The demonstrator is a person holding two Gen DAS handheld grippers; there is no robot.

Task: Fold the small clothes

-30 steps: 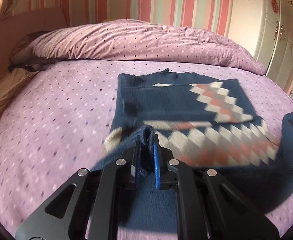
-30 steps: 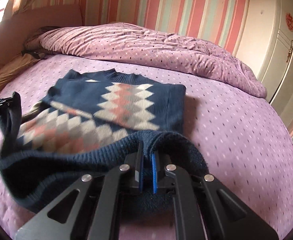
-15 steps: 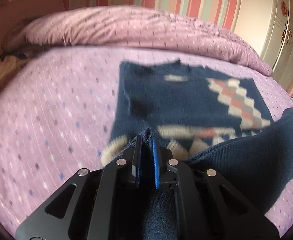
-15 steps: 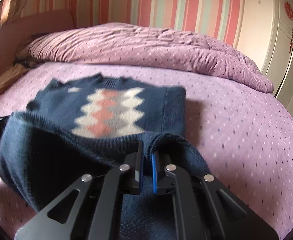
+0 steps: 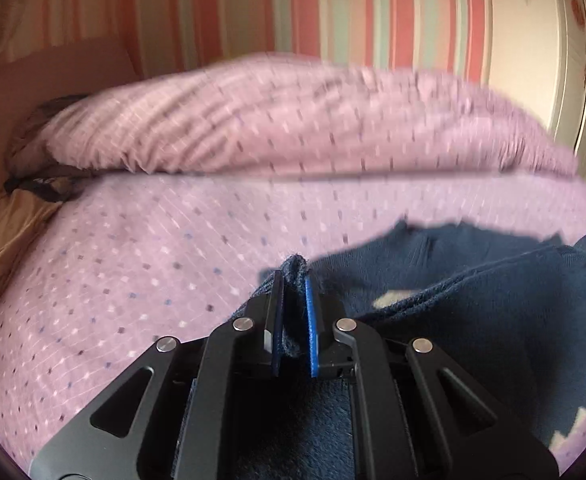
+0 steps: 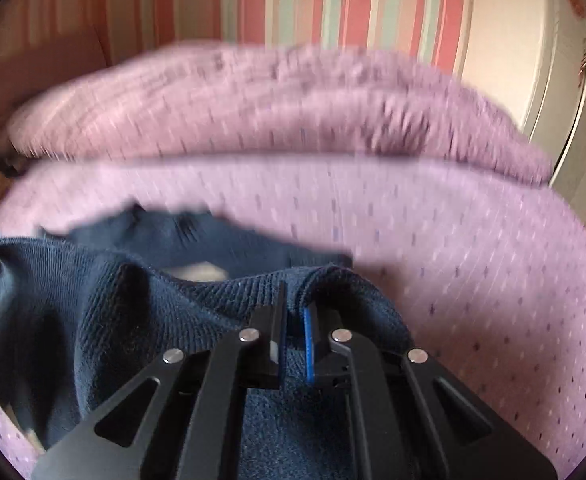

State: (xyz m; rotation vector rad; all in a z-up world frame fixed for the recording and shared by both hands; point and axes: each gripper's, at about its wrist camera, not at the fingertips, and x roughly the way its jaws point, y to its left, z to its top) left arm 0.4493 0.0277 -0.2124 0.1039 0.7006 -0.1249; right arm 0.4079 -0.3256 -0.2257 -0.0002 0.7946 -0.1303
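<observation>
Both wrist cameras look forward and down, close over the bed (image 5: 133, 264), sharing the striped wall (image 6: 333, 4) beyond

The navy sweater (image 5: 493, 320) runs off the left wrist view's right edge, its diamond pattern almost wholly covered by the folded-over knit. The duvet (image 6: 273, 100) and striped wall (image 6: 333, 4) are motion-blurred in both views.

The left gripper (image 5: 293, 280) and right gripper (image 6: 293, 296) both angle downward, jaws clamped on dark knit fabric.
</observation>
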